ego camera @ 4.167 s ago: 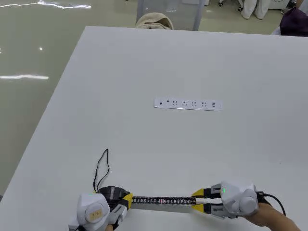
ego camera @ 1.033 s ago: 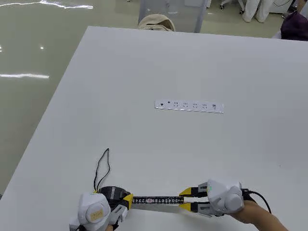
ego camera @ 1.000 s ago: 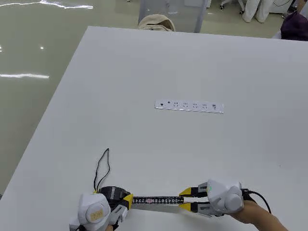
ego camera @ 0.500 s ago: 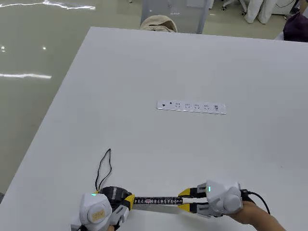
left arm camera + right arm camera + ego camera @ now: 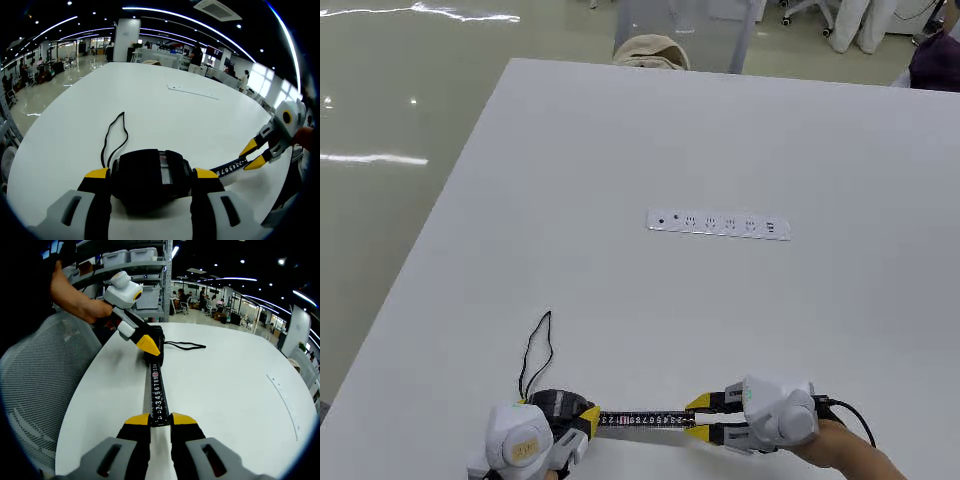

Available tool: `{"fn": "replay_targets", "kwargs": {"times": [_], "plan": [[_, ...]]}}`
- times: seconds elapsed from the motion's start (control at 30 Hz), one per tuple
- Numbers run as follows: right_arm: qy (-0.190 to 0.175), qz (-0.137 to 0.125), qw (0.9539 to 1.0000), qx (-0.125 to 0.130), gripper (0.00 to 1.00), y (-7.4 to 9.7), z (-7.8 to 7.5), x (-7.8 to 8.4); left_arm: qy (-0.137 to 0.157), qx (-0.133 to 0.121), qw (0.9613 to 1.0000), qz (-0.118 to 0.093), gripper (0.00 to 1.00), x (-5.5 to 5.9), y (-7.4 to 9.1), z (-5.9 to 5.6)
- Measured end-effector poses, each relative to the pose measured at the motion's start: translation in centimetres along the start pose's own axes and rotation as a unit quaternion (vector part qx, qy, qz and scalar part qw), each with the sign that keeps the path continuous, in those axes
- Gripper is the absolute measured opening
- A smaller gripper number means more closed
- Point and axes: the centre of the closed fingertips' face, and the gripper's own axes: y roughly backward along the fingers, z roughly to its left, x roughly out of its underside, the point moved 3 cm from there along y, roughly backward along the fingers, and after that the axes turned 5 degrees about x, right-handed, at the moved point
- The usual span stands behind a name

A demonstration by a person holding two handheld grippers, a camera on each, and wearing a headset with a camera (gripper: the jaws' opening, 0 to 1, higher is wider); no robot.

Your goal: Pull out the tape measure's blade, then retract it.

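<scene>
The black tape measure case [image 5: 556, 405] [image 5: 150, 176] rests on the white table near its front edge, clamped between the yellow-tipped jaws of my left gripper [image 5: 578, 418] [image 5: 151, 173]. Its blade [image 5: 645, 419] [image 5: 157, 392] [image 5: 230, 168], with printed numbers, runs flat to the right from the case [image 5: 155, 342]. My right gripper [image 5: 698, 417] [image 5: 160, 419] is shut on the blade's free end. A black wrist cord [image 5: 534, 352] [image 5: 115, 137] loops away from the case across the table.
A white power strip [image 5: 718, 223] [image 5: 193, 91] lies mid-table, well beyond the grippers. The table [image 5: 720, 130] has its left edge running diagonally, with shiny floor [image 5: 380, 160] past it. A beige chair back [image 5: 651, 50] stands at the far edge. A mesh chair [image 5: 40, 405] sits beside the table.
The right gripper has moved left toward the case, still on the blade end, so the exposed blade is shorter than 4.2 s ago. The left gripper and case have held their place.
</scene>
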Motion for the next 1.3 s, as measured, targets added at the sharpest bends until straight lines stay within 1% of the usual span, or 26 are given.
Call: {"fn": "replay_targets", "kwargs": {"times": [0.6,1.3], "plan": [[-0.001,-0.005,1.0000,-0.003,0.13,-0.8,0.2,-0.6,0.001,0.002,1.0000,0.001,0.61,0.0,0.0,0.0],[-0.004,-0.008,1.0000,-0.003,0.13,-1.6,0.3,-1.0,0.001,0.003,1.0000,0.001,0.61,0.0,0.0,0.0]]}}
